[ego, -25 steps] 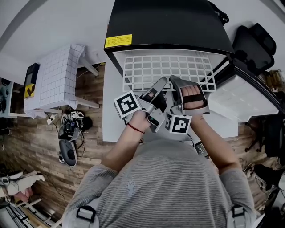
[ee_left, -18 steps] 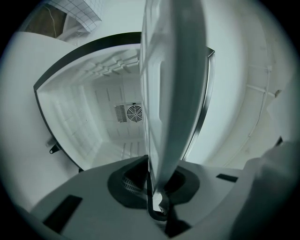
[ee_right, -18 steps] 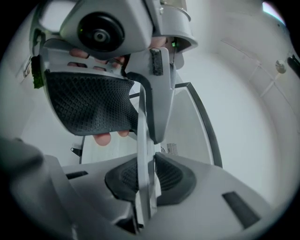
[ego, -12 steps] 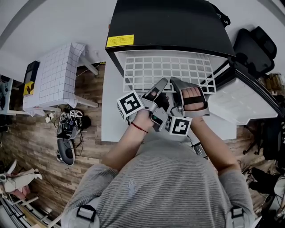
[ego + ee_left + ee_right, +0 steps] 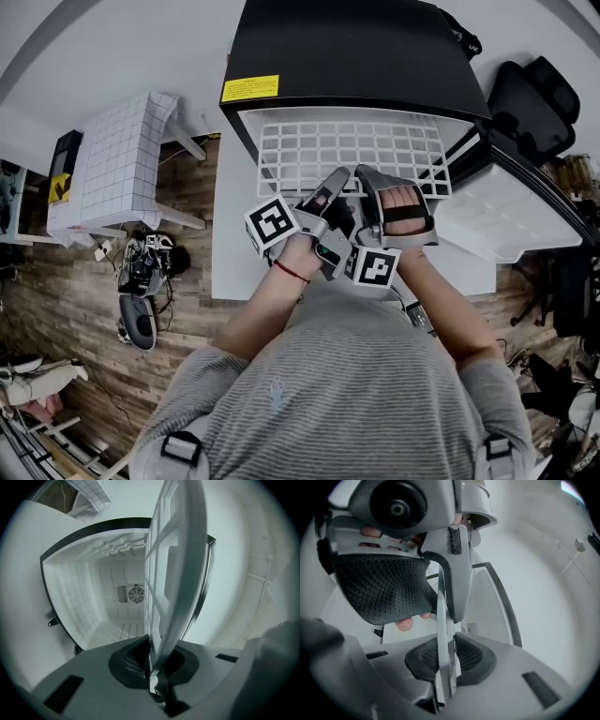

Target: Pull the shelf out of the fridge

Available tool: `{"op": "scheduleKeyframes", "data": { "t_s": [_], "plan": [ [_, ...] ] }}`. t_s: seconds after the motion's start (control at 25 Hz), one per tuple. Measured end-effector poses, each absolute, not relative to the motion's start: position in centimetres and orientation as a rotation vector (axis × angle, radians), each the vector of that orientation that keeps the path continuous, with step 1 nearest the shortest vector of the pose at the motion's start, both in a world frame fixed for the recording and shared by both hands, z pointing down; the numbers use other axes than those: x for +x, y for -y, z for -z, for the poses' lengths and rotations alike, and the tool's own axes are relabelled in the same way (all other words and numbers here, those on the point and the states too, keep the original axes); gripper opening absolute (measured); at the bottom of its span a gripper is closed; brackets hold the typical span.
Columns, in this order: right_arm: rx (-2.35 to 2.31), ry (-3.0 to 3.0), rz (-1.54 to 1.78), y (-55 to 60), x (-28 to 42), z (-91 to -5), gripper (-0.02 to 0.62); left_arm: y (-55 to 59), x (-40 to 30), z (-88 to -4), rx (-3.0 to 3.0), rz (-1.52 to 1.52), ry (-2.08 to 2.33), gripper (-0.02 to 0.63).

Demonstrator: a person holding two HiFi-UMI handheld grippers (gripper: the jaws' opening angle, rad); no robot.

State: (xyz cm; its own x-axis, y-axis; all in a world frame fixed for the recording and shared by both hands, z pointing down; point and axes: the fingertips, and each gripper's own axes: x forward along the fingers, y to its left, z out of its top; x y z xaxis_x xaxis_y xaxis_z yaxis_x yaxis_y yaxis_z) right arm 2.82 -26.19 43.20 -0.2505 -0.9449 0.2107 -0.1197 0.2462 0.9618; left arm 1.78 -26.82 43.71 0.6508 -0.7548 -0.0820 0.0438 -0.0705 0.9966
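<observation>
The white wire-grid shelf (image 5: 347, 150) sticks partway out of the black-topped fridge (image 5: 356, 56). Both grippers are at its front edge, side by side. My left gripper (image 5: 337, 178) is shut on that edge. In the left gripper view the shelf (image 5: 176, 573) runs edge-on from between the pads (image 5: 152, 667) up into the white fridge interior. My right gripper (image 5: 370, 176) is also shut on the edge. In the right gripper view the thin shelf rim (image 5: 443, 634) is pinched between its pads, and the left gripper (image 5: 393, 550) with the person's fingers looms close on the left.
The fridge door (image 5: 506, 216) hangs open to the right. The fridge stands on a white table (image 5: 234, 216). A white gridded stand (image 5: 122, 159) and floor clutter (image 5: 145, 272) are on the left. A black chair (image 5: 539, 94) is at the far right. A round fan vent (image 5: 136, 594) is on the fridge's back wall.
The left gripper has shifted slightly at the shelf's front edge. The shelf and the right gripper stand about where they were.
</observation>
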Motion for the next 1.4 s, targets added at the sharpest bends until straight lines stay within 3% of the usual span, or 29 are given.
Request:
{"op": "scheduleKeyframes", "data": {
  "t_s": [0.8,1.04,1.28,1.4],
  "plan": [
    [1.031,1.577,1.256,22.6,5.4,-43.7,0.064,25.4,2.4,-43.1,1.491,0.76,0.565,0.035],
    [1.037,1.853,1.065,20.1,8.6,-42.7,0.115,25.5,2.6,-42.7,1.485,0.768,0.549,0.035],
    [1.024,1.995,1.055,17.4,11.7,-40.8,0.117,25.4,2.3,-43.4,1.495,0.739,0.572,0.035],
    [1.255,2.221,0.638,17.3,15.8,-40.3,0.117,25.3,2.3,-43.0,1.488,0.751,0.56,0.035]
  ]
}}
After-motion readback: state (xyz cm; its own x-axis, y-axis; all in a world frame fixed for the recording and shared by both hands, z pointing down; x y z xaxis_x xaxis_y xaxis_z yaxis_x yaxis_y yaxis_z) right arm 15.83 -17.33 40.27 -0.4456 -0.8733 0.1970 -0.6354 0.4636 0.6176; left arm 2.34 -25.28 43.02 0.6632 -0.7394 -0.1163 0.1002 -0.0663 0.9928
